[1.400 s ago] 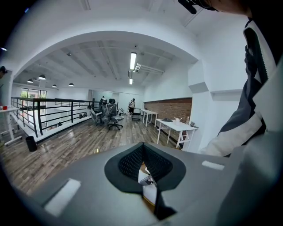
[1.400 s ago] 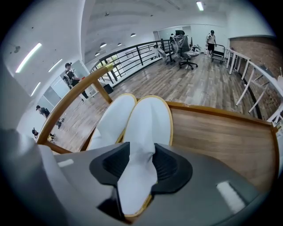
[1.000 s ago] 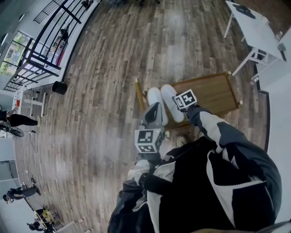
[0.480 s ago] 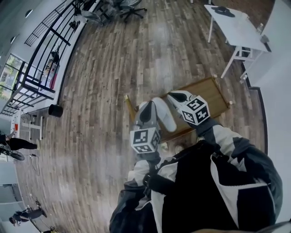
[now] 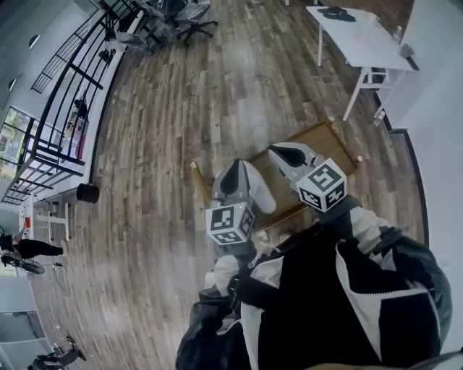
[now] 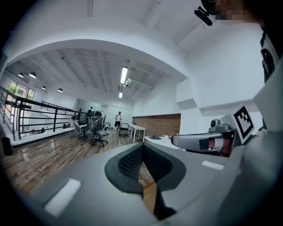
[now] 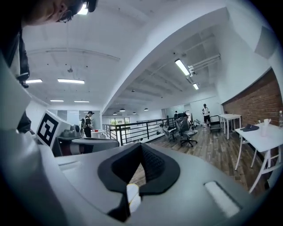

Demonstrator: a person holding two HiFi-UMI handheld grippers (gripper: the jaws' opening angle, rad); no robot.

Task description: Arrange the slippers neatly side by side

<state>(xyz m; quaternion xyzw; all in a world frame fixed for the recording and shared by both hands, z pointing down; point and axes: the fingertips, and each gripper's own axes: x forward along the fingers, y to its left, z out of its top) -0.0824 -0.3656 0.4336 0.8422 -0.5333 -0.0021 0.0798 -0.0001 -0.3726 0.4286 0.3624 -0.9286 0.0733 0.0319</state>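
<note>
One white slipper (image 5: pixel 258 191) lies on a low wooden platform (image 5: pixel 329 142) on the floor; I see no second slipper, and the raised grippers hide part of the platform. My left gripper (image 5: pixel 236 167) hangs above the slipper's near end, shut and empty. To the right, my right gripper (image 5: pixel 276 152) is held up over the platform, also shut with nothing in it. Both gripper views look level across the room. The left gripper (image 6: pixel 141 149) has its pads together, with wood showing below them. The right gripper (image 7: pixel 141 148) is likewise shut, and a pale shape (image 7: pixel 132 197) shows below its pads.
White tables (image 5: pixel 362 36) stand at the far right, one with a dark item on top. Office chairs (image 5: pixel 181 14) stand at the back beside a black railing (image 5: pixel 65 108). A black bin (image 5: pixel 87 193) sits on the plank floor at left. People stand far off.
The right gripper has lifted off the slippers and moved up and to the right. The left gripper stays over the near slipper. Only one slipper shows now, where two lay side by side before.
</note>
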